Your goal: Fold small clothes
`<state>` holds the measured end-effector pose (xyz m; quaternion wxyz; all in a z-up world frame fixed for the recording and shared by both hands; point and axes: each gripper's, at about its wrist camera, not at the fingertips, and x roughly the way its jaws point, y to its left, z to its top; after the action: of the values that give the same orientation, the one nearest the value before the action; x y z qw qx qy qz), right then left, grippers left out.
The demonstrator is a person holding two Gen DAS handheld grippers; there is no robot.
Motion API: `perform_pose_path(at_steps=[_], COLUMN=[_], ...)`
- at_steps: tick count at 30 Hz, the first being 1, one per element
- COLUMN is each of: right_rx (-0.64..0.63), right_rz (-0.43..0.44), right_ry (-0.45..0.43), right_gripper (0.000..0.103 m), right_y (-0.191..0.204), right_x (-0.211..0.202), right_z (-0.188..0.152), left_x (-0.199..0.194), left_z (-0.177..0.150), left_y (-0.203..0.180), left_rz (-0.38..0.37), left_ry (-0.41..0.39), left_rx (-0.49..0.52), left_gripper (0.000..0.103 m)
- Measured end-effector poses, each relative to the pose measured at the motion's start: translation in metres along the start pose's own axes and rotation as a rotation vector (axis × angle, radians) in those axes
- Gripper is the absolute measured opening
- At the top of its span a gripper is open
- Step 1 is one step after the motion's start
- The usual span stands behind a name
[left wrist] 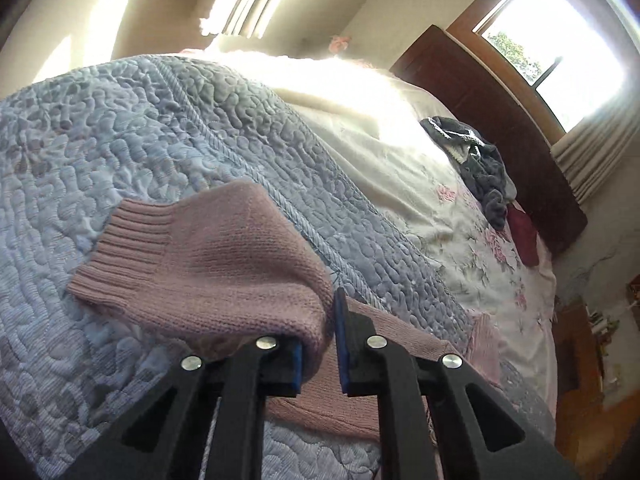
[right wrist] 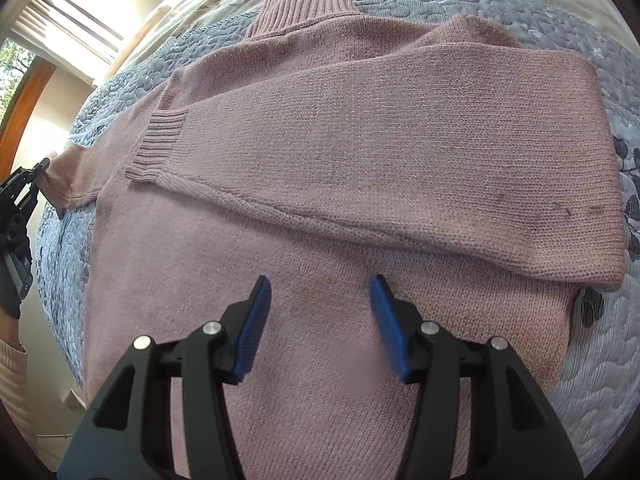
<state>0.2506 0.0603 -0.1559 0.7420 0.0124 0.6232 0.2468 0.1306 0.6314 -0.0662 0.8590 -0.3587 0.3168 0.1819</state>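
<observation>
A pink knit sweater (right wrist: pixel 320 208) lies flat on the bed, collar at the far end. One sleeve (right wrist: pixel 360 128) is folded across the chest, and its ribbed cuff (right wrist: pixel 160 144) reaches the left side. My right gripper (right wrist: pixel 320 320) hovers open over the sweater's lower body with nothing between its blue pads. The other sleeve (left wrist: pixel 208 256) drapes over my left gripper (left wrist: pixel 320 332), which is shut on the fabric near the shoulder end, cuff (left wrist: pixel 128 236) pointing away. In the right wrist view the left gripper (right wrist: pixel 28 184) shows at the sweater's left edge.
A blue quilted bedspread (left wrist: pixel 120 128) covers the bed, with a floral sheet (left wrist: pixel 460 240) beyond it. A grey-blue heap of clothes (left wrist: pixel 480 160) and a dark red item (left wrist: pixel 524 236) lie by the wooden headboard (left wrist: pixel 500 120). A gloved hand (right wrist: pixel 10 280) holds the left gripper.
</observation>
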Motion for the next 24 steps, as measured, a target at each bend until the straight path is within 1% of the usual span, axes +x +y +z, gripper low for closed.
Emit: perform_pose_path(at_steps=[4,8,12,15,17,19,21,24], right_rx=[0.001,0.004,0.007,0.007,0.009,0.009,0.011,0.014], right_rz=[0.002,-0.005,-0.005,-0.006,-0.004,-0.005,-0.005,-0.007], right_ry=[-0.009,-0.018,-0.021,-0.022,-0.021,-0.019,-0.015,-0.009], right_gripper=[0.052,0.052,0.052,0.052,0.052,0.052,0.052,0.052], right_y=[-0.001,-0.003,-0.005,-0.005,-0.005,-0.005,-0.006,-0.006], right_x=[-0.007,-0.010,-0.012,-0.012,-0.011,-0.009,-0.008,-0.006], right_z=[-0.003,-0.004,-0.005,-0.005,-0.005,-0.005,-0.005,-0.005], left_x=[0.004,0.014,0.025,0.033,0.043,0.055,0.069,0.091], left_z=[-0.017,-0.042,-0.074,-0.100,-0.117,-0.132,-0.144,-0.157], left_y=[-0.040,-0.076,-0.114,-0.138,-0.151,-0.158,-0.157,-0.145], left_rz=[-0.027,-0.074,-0.132,-0.194,-0.199,-0.188,-0.163,-0.124], left_ry=[0.013,0.039,0.063,0.096,0.128,0.161,0.194,0.258], left_rx=[0.056,0.086,0.112,0.120,0.141,0.154,0.162,0.145], left_gripper=[0.012,0.012,0.012,0.012,0.012,0.012,0.012,0.012])
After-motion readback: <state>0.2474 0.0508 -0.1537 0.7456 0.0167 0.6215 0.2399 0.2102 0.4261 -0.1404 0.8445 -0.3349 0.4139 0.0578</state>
